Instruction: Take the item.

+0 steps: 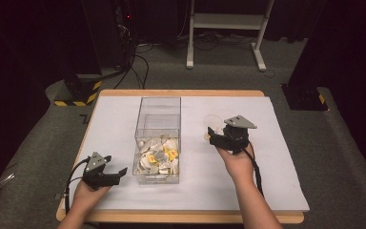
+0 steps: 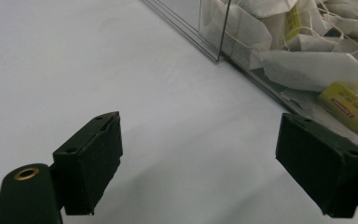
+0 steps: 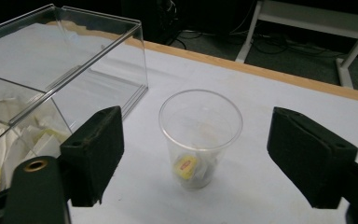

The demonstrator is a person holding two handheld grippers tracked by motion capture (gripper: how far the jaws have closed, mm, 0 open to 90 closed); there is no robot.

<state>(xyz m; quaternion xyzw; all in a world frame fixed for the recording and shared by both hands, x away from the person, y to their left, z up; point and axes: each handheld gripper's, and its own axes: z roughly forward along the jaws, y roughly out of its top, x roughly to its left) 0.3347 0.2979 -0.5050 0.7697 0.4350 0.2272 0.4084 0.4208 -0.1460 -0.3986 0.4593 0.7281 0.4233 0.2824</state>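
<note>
A clear plastic box (image 1: 157, 121) stands mid-table, its near half heaped with white tea bags (image 1: 158, 157) bearing yellow tags. Right of it stands a clear plastic cup (image 3: 200, 135) with one yellow-tagged tea bag (image 3: 186, 167) at its bottom. My right gripper (image 1: 213, 135) hovers just short of the cup (image 1: 212, 120), open, its jaws wide on either side and touching nothing. Near the box's front left corner (image 2: 219, 58), my left gripper (image 1: 116, 165) rests low over the white sheet, open, with only bare sheet between its jaws.
A white sheet (image 1: 124, 119) covers the wooden table, whose edge (image 1: 181, 217) shows at the front. On the floor beyond are a white desk frame (image 1: 228, 28), cables, and a black-and-yellow base (image 1: 78, 93) at the left.
</note>
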